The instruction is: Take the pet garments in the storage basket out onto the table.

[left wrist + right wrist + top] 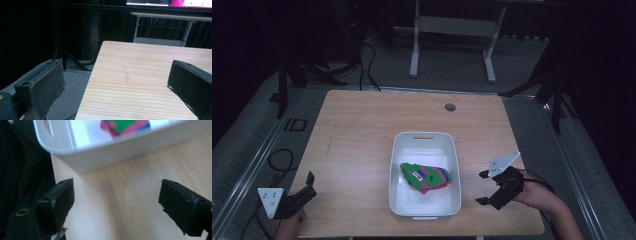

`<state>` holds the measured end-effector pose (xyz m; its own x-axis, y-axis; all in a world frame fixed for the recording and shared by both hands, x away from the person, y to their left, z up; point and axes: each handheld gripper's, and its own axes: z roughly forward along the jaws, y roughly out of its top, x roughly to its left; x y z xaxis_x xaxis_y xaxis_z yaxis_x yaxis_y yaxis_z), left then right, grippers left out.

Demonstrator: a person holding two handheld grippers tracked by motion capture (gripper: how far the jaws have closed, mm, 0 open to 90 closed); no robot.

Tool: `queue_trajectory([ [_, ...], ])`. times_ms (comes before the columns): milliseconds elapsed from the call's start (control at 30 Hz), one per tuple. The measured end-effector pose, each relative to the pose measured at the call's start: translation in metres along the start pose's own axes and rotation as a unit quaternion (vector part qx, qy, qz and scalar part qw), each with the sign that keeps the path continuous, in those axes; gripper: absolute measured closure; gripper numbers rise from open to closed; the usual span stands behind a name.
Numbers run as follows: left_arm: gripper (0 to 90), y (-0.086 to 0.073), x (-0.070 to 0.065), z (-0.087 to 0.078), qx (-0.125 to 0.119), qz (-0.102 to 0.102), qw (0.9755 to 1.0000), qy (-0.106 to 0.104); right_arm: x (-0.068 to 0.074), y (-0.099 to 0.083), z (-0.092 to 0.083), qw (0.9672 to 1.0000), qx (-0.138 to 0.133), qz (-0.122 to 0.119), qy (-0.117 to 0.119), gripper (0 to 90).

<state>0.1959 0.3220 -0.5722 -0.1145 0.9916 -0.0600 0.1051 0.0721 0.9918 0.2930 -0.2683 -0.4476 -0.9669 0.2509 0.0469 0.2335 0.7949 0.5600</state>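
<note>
left tongs [310, 184] apart | right tongs [483, 187] apart | one bin [398, 200] | one folded cloth [428, 177] inside

A tub [426, 139] sits on the table [357, 135], a little toward the person's side of its middle. In it lies a folded cloth [428, 177], toward the near half. The right gripper [484, 187] is just right of the tub, above the tabletop. The left gripper [309, 184] is at the near left corner, well apart from the tub.
</note>
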Motion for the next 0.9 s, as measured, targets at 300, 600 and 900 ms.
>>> queue_trajectory([
  [300,1.4,0.000,0.000,0.000,0.000,-0.001,1.0000,-0.001,0.001,0.032,0.004,0.9995,-0.011,-0.028,-0.005,12.6],
  [600,1.4,0.000,0.000,0.000,0.001,-0.001,1.0000,-0.001,0.004,0.057,0.018,0.9985,0.004,-0.055,-0.001,13.0],
  [900,1.4,0.000,0.001,0.000,0.000,-0.003,1.0000,-0.003,0.005,0.089,0.047,0.9954,0.039,-0.086,0.016,13.1],
])
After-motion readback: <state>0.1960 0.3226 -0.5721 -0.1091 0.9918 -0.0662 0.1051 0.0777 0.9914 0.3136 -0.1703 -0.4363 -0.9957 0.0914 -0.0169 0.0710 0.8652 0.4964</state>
